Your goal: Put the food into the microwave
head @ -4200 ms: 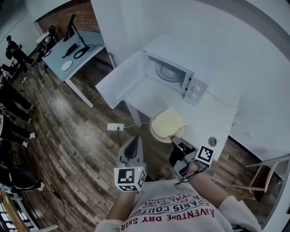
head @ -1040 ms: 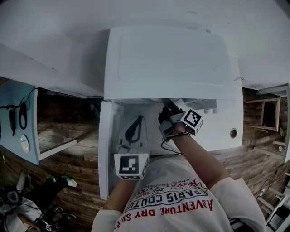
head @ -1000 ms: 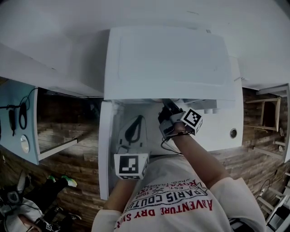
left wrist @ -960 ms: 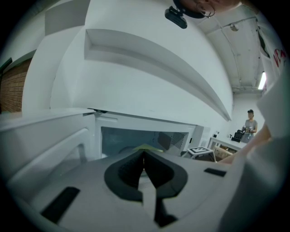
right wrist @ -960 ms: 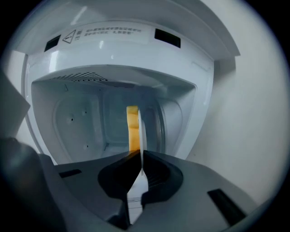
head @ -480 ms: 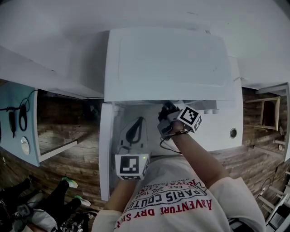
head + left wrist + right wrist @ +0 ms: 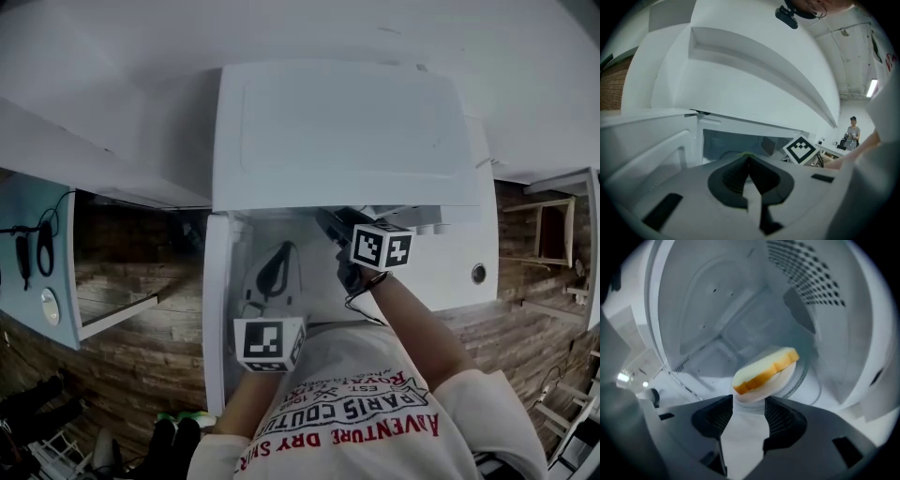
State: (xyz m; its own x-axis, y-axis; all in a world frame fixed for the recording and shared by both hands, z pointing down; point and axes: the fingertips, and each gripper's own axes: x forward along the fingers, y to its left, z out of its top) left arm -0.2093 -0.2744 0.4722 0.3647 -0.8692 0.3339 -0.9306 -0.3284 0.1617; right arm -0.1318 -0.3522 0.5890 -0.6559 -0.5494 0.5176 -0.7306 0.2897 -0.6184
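Observation:
The white microwave (image 7: 342,131) stands below me with its door (image 7: 217,319) swung open to the left. In the right gripper view, a bread slice (image 7: 765,370) lies on a white plate (image 7: 782,380) on the glass turntable (image 7: 808,380) inside the cavity. My right gripper (image 7: 749,404) reaches into the cavity, and its jaws are opening. The plate's near rim sits between the tips and the pads do not press on it. In the head view only its marker cube (image 7: 380,248) shows. My left gripper (image 7: 277,272) hangs outside the opening, shut and empty (image 7: 749,159).
The microwave sits on a white table (image 7: 450,272) with a round cable hole (image 7: 479,273). A blue-grey desk (image 7: 37,272) stands at the left over the wooden floor, a wooden chair (image 7: 553,234) at the right. A person (image 7: 853,133) stands far off.
The right wrist has rolled, so its marker cube now faces up and sits slightly right. The left gripper has stayed where it was. People at the lower left have shifted.

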